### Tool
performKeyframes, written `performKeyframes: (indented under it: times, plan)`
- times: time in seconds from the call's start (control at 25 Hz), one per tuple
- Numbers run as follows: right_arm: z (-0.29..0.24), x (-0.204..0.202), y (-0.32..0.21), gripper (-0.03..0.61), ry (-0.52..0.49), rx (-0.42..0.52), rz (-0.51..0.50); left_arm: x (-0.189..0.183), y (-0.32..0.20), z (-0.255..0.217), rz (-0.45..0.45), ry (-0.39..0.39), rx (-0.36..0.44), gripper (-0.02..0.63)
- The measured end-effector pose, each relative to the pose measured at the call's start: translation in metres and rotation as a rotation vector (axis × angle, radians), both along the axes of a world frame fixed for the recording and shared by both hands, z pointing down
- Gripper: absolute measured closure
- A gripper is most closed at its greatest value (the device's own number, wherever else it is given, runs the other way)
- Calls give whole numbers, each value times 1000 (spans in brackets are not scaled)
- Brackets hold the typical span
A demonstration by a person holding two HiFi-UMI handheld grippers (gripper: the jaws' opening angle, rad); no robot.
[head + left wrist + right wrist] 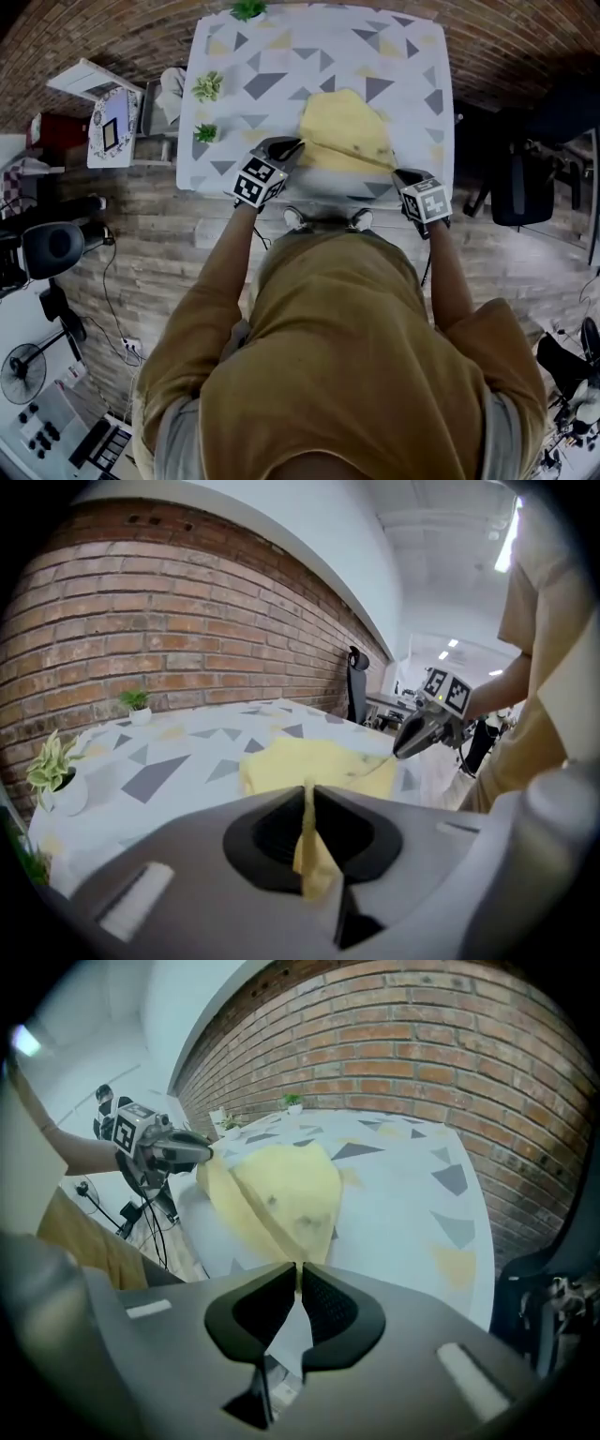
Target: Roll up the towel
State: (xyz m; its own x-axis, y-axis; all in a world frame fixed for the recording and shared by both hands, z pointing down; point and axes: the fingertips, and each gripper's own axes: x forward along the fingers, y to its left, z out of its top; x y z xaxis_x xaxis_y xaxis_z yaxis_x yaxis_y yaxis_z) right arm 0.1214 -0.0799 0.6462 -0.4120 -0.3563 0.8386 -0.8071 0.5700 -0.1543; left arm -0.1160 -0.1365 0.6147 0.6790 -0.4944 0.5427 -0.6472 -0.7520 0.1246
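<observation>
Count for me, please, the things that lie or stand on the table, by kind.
Towel: 1
Plants: 3
Total: 4

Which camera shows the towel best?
Head view: the whole towel shows from above on the table. Left gripper view shows it flat and foreshortened; right gripper view shows it nearer, its near corner in the right gripper.
</observation>
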Motion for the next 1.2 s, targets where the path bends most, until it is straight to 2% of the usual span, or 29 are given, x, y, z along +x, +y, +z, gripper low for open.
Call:
performKeyframes:
  times: [0.24,0.36,0.56,0.76,0.92,1.08,1.2]
  plan:
    - [11,6,-4,549,28,-29,8,2,-6,26,17,-112,-32,525]
    - [14,10,-7,549,45,-37,20,6,-6,28,5,-127,-30,525]
    - [10,18,-18,548,110,-3,24,10,-2,33,-9,-159,-27,525]
    - [15,22,-30,546,195,18,0,16,6,45,31,-240,-6,523]
    - [13,27,-36,486,268,41,-8,15,10,51,42,-300,6,511]
    - [18,33,-40,451,296,50,4,11,9,52,11,-340,45,474]
    - [21,35,-43,449,310,62,3,9,9,53,-16,-352,55,445]
